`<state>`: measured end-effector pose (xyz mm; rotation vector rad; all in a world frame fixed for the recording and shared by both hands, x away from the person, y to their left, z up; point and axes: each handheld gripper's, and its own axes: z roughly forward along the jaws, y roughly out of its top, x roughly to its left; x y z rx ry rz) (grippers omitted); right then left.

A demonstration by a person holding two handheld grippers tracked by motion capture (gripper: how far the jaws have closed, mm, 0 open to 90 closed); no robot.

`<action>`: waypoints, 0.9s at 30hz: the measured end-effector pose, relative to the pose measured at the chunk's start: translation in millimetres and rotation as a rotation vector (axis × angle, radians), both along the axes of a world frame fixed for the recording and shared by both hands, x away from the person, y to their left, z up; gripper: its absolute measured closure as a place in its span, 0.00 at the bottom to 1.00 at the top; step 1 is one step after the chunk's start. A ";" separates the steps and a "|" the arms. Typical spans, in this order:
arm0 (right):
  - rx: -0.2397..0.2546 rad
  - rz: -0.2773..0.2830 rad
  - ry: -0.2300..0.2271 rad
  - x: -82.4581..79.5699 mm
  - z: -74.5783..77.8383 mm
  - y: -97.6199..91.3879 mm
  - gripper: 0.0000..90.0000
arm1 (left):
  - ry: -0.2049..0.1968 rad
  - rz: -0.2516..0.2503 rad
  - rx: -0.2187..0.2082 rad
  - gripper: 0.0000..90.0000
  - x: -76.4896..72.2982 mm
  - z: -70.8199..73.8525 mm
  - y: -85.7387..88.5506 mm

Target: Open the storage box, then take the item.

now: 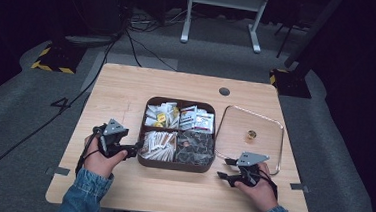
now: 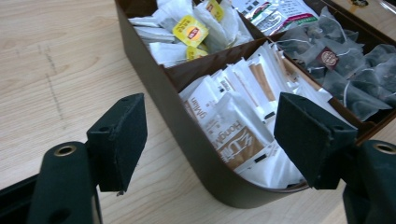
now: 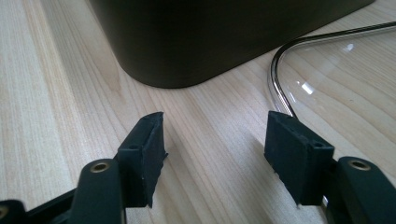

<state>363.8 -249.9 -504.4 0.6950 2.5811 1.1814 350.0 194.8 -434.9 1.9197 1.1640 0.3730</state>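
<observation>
The brown box (image 1: 176, 164) sits at the middle of the wooden table (image 1: 127, 89). It is a rounded square with dark, smooth walls, split by cross dividers into four compartments. The near-left compartment holds white paper sachets (image 2: 236, 135) with brown print, standing on edge in a stack. The far-left compartment holds white tea bags with yellow tags (image 2: 190, 31). The far-right compartment holds glossy printed packets (image 1: 196, 119). The near-right compartment holds dark mesh pouches (image 2: 359, 84).

Just right of the box lies its clear lid (image 1: 251, 121), flat, with a thin metal rim and a small gold knob (image 1: 250, 135) at its centre.

The left gripper (image 1: 132, 149) is just left of the box's near-left corner, jaws spread, nothing between them. The right gripper (image 1: 224, 168) is off the box's near-right corner, beside the lid's rim, jaws apart and empty above bare wood.
</observation>
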 end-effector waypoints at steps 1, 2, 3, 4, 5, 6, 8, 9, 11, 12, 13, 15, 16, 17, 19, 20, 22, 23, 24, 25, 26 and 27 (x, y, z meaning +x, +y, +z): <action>0.000 0.000 0.000 0.0 0.0 0.0 0.43 | 0.000 0.000 0.000 0.30 0.0 0.0 0.0; 0.000 0.000 0.000 0.0 0.0 0.0 0.43 | 0.008 -0.007 -0.007 0.31 0.7 0.4 -1.9; 0.000 0.000 0.000 0.0 0.0 0.0 0.43 | 0.017 -0.025 -0.020 0.31 1.2 0.9 -6.9; 0.001 0.001 0.001 -0.1 0.0 -0.1 0.43 | 0.015 -0.040 -0.018 0.32 1.3 1.2 -9.8; 0.001 0.001 0.001 -0.1 0.0 -0.2 0.43 | 0.016 -0.051 -0.015 0.32 1.3 1.6 -12.8; 0.002 0.001 0.001 -0.1 0.0 -0.2 0.42 | 0.016 -0.063 -0.009 0.32 1.4 2.3 -15.8; 0.002 0.001 0.001 -0.2 0.0 -0.2 0.43 | 0.012 -0.083 -0.006 0.32 1.8 2.7 -23.1; 0.002 0.001 0.001 -0.2 0.0 -0.2 0.43 | 0.012 -0.083 -0.006 0.32 1.8 2.7 -23.1; 0.001 0.000 0.002 -0.9 0.0 -0.7 0.43 | 0.007 -0.111 0.008 0.33 1.6 1.5 -33.3; 0.000 -0.001 0.000 -1.2 0.0 -1.1 0.43 | 0.009 -0.121 0.014 0.33 1.5 0.6 -36.1; 0.000 -0.001 0.000 -1.7 0.0 -1.5 0.43 | 0.012 -0.129 0.018 0.34 1.3 -0.3 -38.6; 0.000 -0.004 0.001 -2.2 0.0 -1.8 0.43 | 0.014 -0.136 0.027 0.34 1.2 -2.4 -42.4; 0.000 -0.004 0.001 -2.2 0.0 -1.8 0.43 | 0.014 -0.136 0.035 0.34 1.1 -3.4 -43.6; 0.000 -0.004 0.000 -2.1 0.0 -1.9 0.43 | 0.015 -0.136 0.040 0.34 0.9 -4.3 -44.7; 0.000 -0.004 0.000 -2.1 0.0 -1.9 0.43 | 0.014 -0.135 0.043 0.34 0.5 -5.4 -45.8; 0.000 -0.004 0.001 -2.2 0.0 -1.8 0.43 | 0.015 -0.136 0.048 0.34 0.4 -6.4 -47.0; 0.000 -0.003 0.001 -2.3 0.0 -1.9 0.43 | 0.016 -0.147 0.065 0.34 0.2 -8.9 -51.4; 0.000 -0.003 0.001 -2.4 0.1 -2.0 0.42 | 0.019 -0.149 0.066 0.33 0.3 -10.2 -52.8; 0.000 -0.003 0.001 -2.4 0.0 -2.0 0.42 | 0.024 -0.147 0.081 0.34 0.6 -11.5 -53.3; 0.000 -0.003 0.002 -2.5 0.1 -2.0 0.42 | 0.020 -0.143 0.092 0.34 1.5 -13.3 -53.4; 0.001 -0.003 0.002 -2.4 0.1 -2.0 0.42 | 0.016 -0.132 0.112 0.34 2.3 -15.0 -53.0; 0.001 -0.003 0.003 -2.3 0.0 -2.1 0.42 | 0.015 -0.125 0.132 0.35 3.3 -16.6 -51.8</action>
